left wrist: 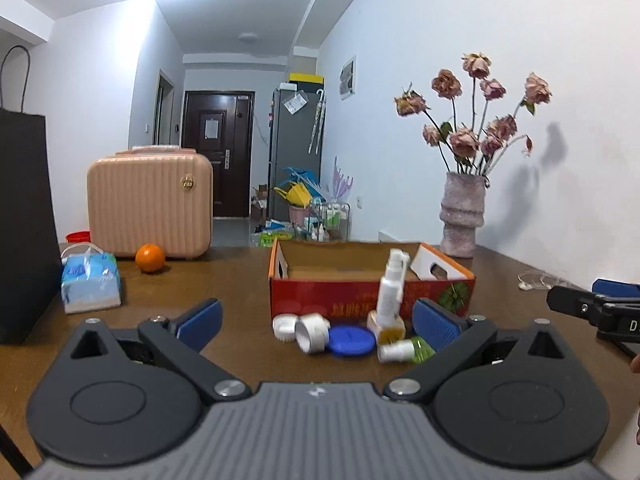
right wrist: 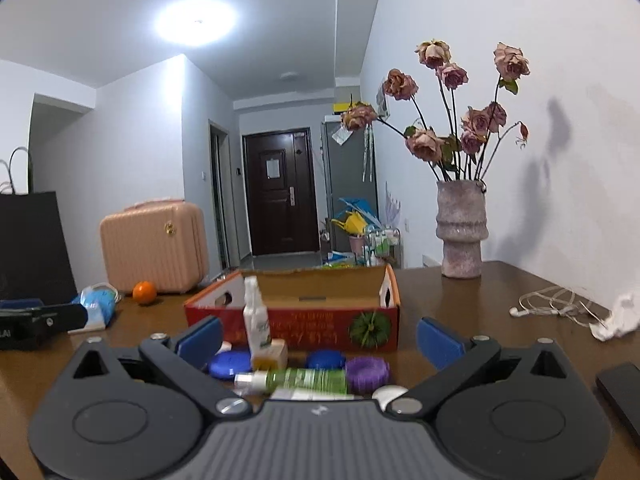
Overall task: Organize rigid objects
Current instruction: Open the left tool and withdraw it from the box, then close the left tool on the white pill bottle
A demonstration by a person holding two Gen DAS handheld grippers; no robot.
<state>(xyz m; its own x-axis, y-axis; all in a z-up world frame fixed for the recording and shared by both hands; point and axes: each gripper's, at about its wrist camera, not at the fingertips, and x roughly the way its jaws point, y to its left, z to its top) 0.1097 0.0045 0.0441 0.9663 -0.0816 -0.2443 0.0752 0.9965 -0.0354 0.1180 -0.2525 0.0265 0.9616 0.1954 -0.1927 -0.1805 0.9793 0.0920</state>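
Observation:
A red cardboard box (left wrist: 340, 298) (right wrist: 304, 322) stands open on the brown table. In front of it lie small items: a white spray bottle (left wrist: 390, 290) (right wrist: 256, 320) upright on a small yellow-white box, a green bottle (left wrist: 406, 350) (right wrist: 296, 380) on its side, a blue lid (left wrist: 350, 340) (right wrist: 230, 364), white caps (left wrist: 310, 332), a second blue lid (right wrist: 326, 359) and a purple lid (right wrist: 367, 372). My left gripper (left wrist: 316, 322) is open and empty just short of the items. My right gripper (right wrist: 320, 338) is open and empty above them.
A pink case (left wrist: 150, 204), an orange (left wrist: 150, 258), a tissue pack (left wrist: 90, 282) and a black bag (left wrist: 24, 232) stand left. A vase of dried roses (right wrist: 460, 228) stands at the back right. White earphones (right wrist: 548, 306) and crumpled paper (right wrist: 620, 318) lie right.

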